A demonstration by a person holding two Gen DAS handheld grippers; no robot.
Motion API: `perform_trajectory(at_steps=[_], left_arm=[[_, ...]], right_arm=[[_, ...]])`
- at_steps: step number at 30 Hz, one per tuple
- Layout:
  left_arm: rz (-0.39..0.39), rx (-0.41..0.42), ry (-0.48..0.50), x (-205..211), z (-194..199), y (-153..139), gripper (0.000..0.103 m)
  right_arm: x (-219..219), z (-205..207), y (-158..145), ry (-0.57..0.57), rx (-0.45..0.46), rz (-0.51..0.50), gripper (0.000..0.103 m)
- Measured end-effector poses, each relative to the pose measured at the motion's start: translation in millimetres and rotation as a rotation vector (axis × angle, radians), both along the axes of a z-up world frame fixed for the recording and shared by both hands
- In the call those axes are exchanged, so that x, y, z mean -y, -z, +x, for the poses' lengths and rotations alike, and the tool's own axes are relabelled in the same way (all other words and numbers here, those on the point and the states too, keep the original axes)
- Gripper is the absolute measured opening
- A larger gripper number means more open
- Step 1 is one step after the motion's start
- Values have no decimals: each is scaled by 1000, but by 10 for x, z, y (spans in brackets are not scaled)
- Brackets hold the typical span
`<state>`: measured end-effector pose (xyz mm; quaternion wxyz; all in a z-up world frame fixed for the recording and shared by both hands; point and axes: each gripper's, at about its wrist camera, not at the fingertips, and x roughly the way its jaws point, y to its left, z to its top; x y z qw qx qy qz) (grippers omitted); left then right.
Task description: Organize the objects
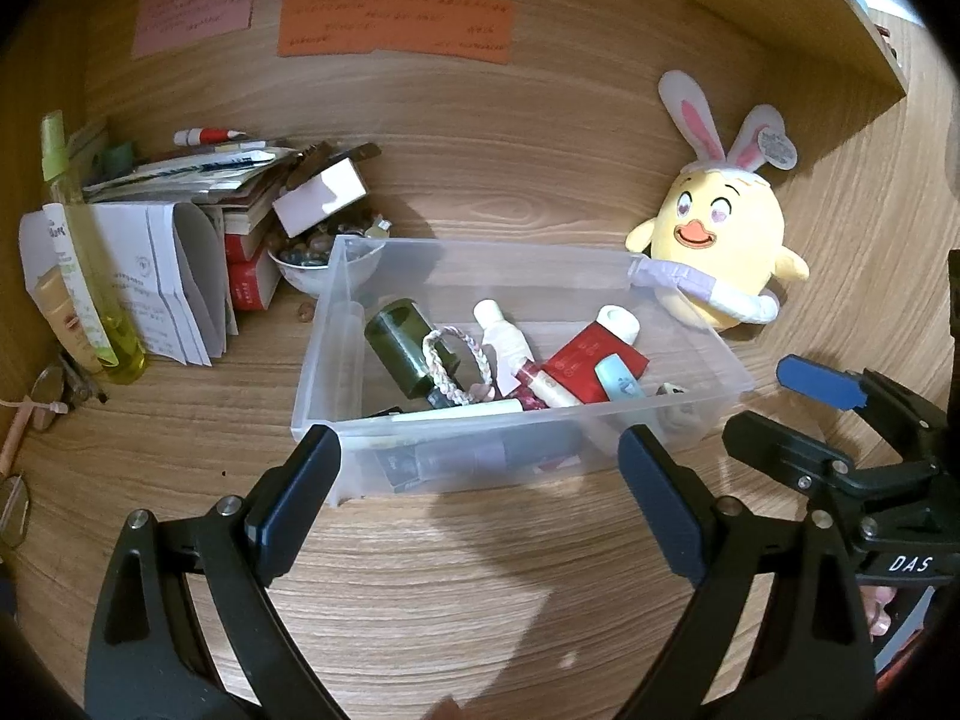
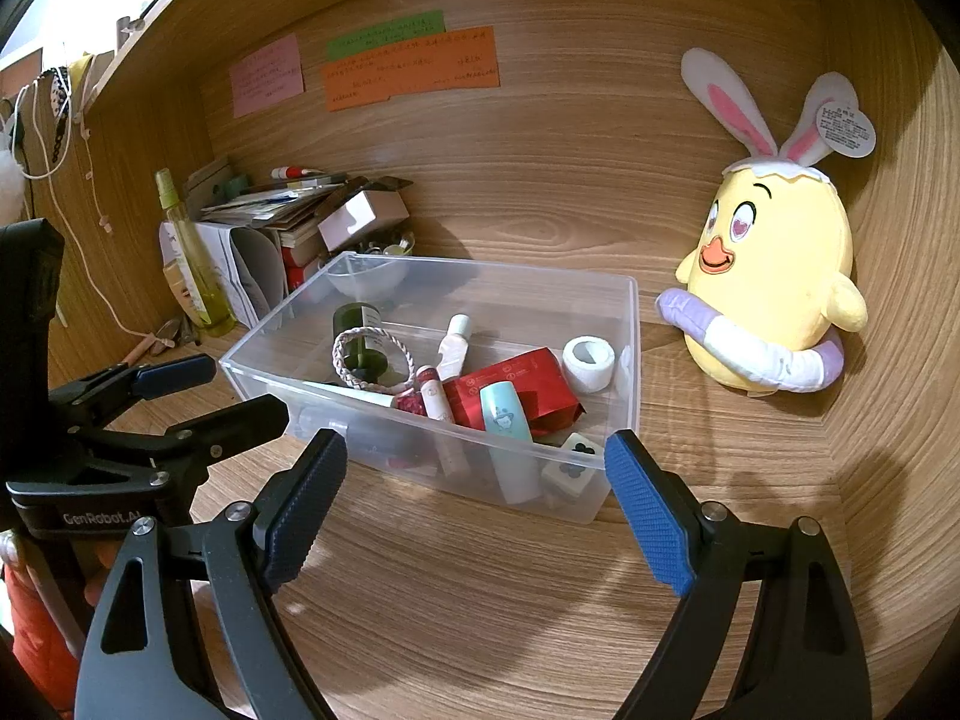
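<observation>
A clear plastic bin [image 1: 729, 360] [image 2: 630, 324] stands on the wooden desk. In it lie a dark green bottle [image 1: 399, 339] [image 2: 354, 324], a braided bracelet [image 1: 447, 369] [image 2: 372, 360], a red packet [image 1: 594, 360] [image 2: 522, 384], a white tape roll [image 2: 589, 363], a light blue tube [image 2: 507, 411] and small tubes. My left gripper [image 1: 480, 480] is open and empty just in front of the bin; it also shows in the right wrist view [image 2: 228, 387]. My right gripper [image 2: 474, 486] is open and empty at the bin's near edge; it also shows in the left wrist view [image 1: 798, 396].
A yellow chick plush with rabbit ears [image 1: 720, 240] [image 2: 774, 288] sits right of the bin. At the left stand a pile of papers and boxes [image 1: 198, 204] [image 2: 282, 222], a yellow-green spray bottle [image 1: 90, 264] [image 2: 192, 258] and a small bowl [image 1: 312, 267]. Coloured notes [image 1: 390, 24] hang on the back wall.
</observation>
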<state>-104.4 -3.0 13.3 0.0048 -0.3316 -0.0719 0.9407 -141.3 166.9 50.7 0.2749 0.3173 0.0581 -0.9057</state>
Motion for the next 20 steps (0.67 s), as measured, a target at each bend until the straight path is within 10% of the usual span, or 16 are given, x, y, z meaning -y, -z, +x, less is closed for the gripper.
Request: perform_trajectory(at_steps=[20], left_arm=[[5,0,6,-3,-2,5,95]], right_arm=[[4,-16,9,0,4,-1,86]])
